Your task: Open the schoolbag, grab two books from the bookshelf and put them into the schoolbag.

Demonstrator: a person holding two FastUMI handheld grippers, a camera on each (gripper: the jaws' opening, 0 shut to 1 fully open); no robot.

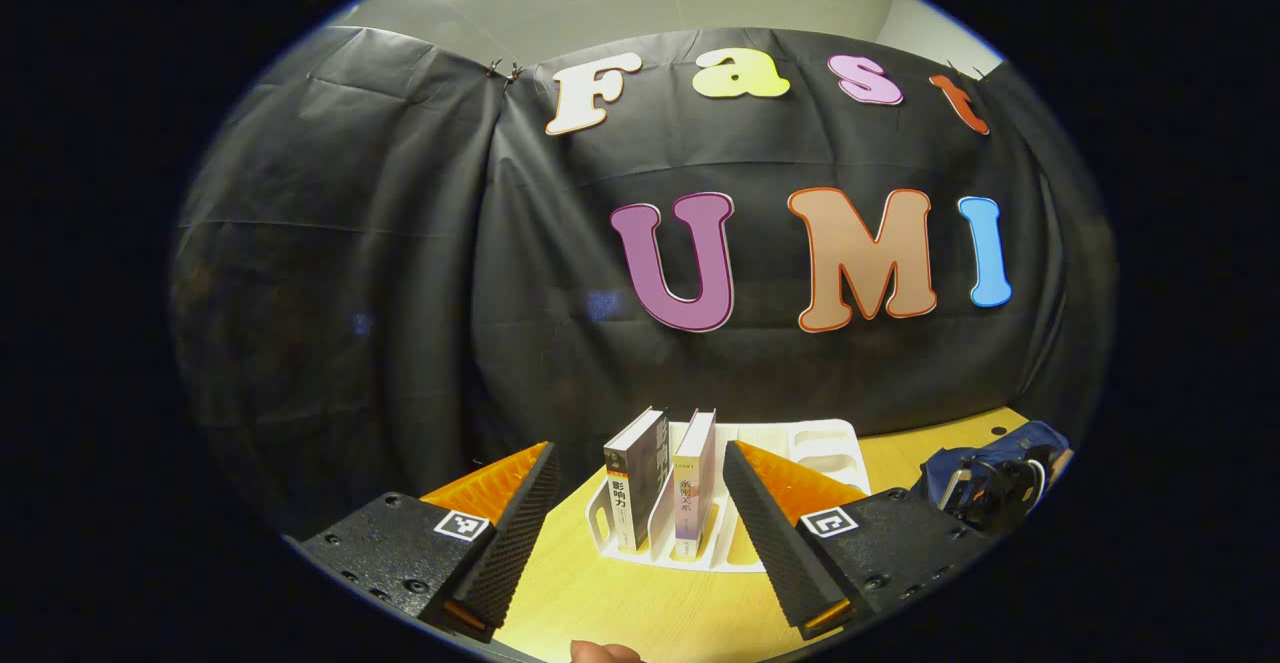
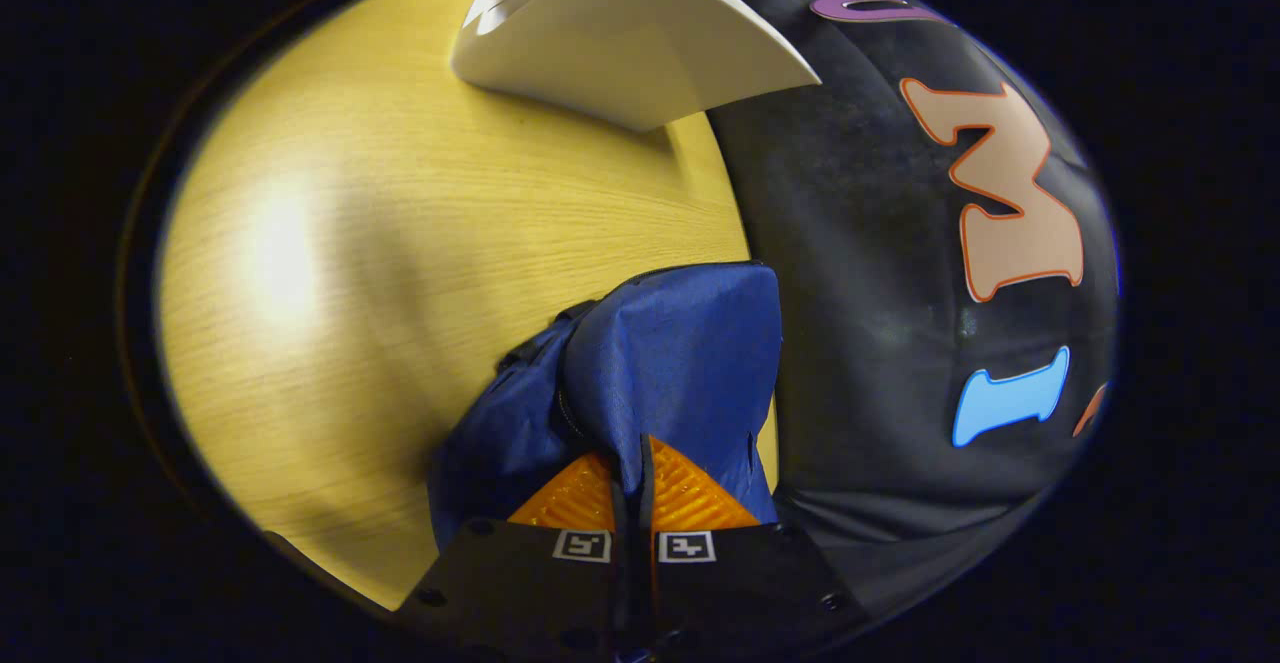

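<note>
In the left gripper view, we see our left gripper (image 1: pixel 640 473) held level above the table (image 1: pixel 640 603), its fingers spread wide with nothing between them. It points straight at the white bookshelf (image 1: pixel 800 443), which stands at twelve o'clock ahead of it, close to the booth wall. Two books stand upright in the shelf's slots: a dark book (image 1: pixel 635 478) at the left and a pale book (image 1: pixel 695 483) just beside it, their spines facing us. Both sit in the gap framed by the open fingers, but farther off, touching neither. At about three o'clock in this view lies the blue schoolbag (image 1: pixel 985 458), with another gripper (image 1: pixel 1000 488) on it.

In the right gripper view, our right gripper (image 2: pixel 632 488) is tipped downward over the table (image 2: pixel 400 243), fingers closed together on a fold of the schoolbag (image 2: pixel 670 353). The bookshelf (image 2: pixel 620 43) sits at twelve o'clock, well apart from the bag.
</note>
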